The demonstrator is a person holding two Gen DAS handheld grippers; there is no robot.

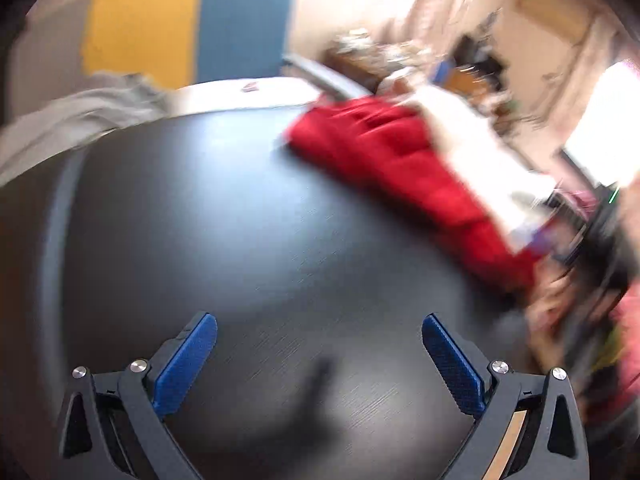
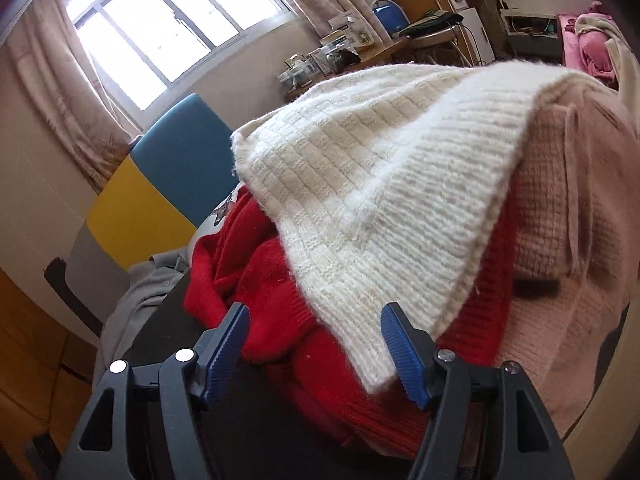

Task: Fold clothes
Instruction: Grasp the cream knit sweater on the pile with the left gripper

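Here your left gripper [image 1: 320, 354] gapes wide, empty, above the black table [image 1: 240, 220]. Your right gripper [image 2: 314, 340] is open too, its tips at the cream knit sweater [image 2: 380, 184] and red sweater [image 2: 256, 264], lower centre.

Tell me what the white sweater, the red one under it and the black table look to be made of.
White sweater: chunky fuzzy knit, likely wool or acrylic; ribbed and checked stitches, fine halo of fibres.
Red sweater: softer, finer knit with ribbed edge; fibre unclear.
Table: dark board, probably laminate or wood veneer; faint brushed grain and dull sheen.
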